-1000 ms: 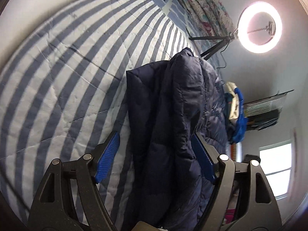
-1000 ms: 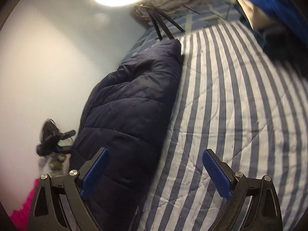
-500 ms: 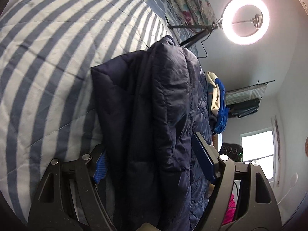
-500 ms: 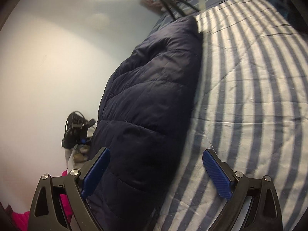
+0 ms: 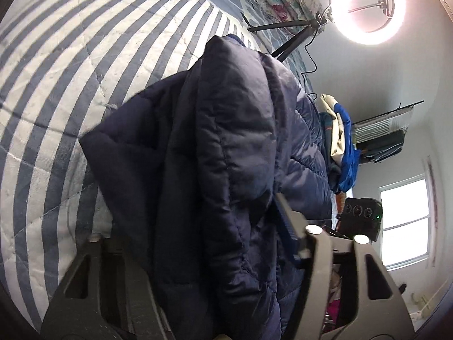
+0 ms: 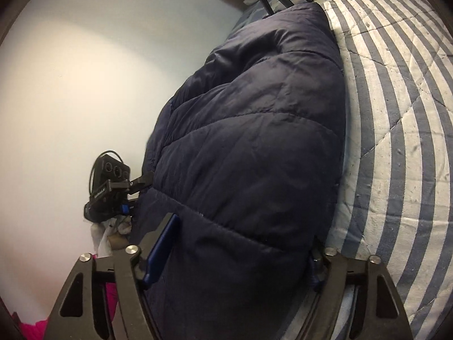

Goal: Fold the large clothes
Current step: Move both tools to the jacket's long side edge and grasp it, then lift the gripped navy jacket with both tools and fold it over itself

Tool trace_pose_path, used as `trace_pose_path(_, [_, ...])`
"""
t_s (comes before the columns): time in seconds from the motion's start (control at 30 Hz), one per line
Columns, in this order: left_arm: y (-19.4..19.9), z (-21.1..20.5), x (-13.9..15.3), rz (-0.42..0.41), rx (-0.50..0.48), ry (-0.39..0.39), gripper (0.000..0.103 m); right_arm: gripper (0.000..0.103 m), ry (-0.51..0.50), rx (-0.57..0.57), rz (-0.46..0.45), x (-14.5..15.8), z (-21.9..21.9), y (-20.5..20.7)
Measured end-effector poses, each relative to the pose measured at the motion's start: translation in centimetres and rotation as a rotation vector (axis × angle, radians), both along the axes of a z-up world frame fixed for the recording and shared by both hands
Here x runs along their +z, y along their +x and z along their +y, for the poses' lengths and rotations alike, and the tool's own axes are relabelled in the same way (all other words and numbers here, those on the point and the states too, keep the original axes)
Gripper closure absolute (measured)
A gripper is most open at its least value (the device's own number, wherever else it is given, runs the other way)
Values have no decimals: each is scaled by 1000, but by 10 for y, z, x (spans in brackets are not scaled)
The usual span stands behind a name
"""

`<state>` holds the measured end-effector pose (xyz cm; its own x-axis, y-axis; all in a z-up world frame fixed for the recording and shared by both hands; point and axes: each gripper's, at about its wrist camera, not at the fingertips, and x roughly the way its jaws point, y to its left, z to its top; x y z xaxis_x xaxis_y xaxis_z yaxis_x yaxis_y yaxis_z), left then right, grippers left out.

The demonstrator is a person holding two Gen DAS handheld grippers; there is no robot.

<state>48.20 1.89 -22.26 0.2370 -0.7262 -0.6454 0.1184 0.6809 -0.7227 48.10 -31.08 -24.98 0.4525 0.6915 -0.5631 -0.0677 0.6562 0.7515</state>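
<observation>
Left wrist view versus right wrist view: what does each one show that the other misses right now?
Only the left wrist view shows the whole ring light on its tripod, the window and a blue and cream clothes pile. Only the right wrist view shows a broad bare wall. Both show the navy puffer jacket between wide-set fingers, the striped quilt and a black device.
</observation>
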Motion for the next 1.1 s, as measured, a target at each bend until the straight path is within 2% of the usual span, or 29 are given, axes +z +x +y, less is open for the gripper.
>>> trace_pose_path(0.07, [-4,-6,8,-34,-5,38,61,43,-17,-11,7,4,6,-2])
trace_pose_path(0.13, [-11,-15,18,-82,-14,106,66,56,-43,-20,7,12,6,-8])
trace_pose_path(0.17, [-14,-19,24,-103,-17,136,70,59,-68,-21,6,17,5,-9])
trace_pose_path(0.23, [-20,-25,32,-130,-17,178,73,66,-147,-16,-4,32,13,-15])
trace_pose_path(0.33, [-31,-33,42,-161,-20,220,77,72,-257,-3,-9,53,28,-20])
trace_pose_path(0.63, [-73,-49,71,-218,-34,260,79,78,-489,21,-25,111,58,-54])
trace_pose_path(0.87, [-107,-64,109,-277,-59,267,79,79,-640,40,-92,152,63,-100])
trace_pose_path(1.1, [-140,-92,151,-370,-91,268,79,80,-773,7,-172,199,63,-132])
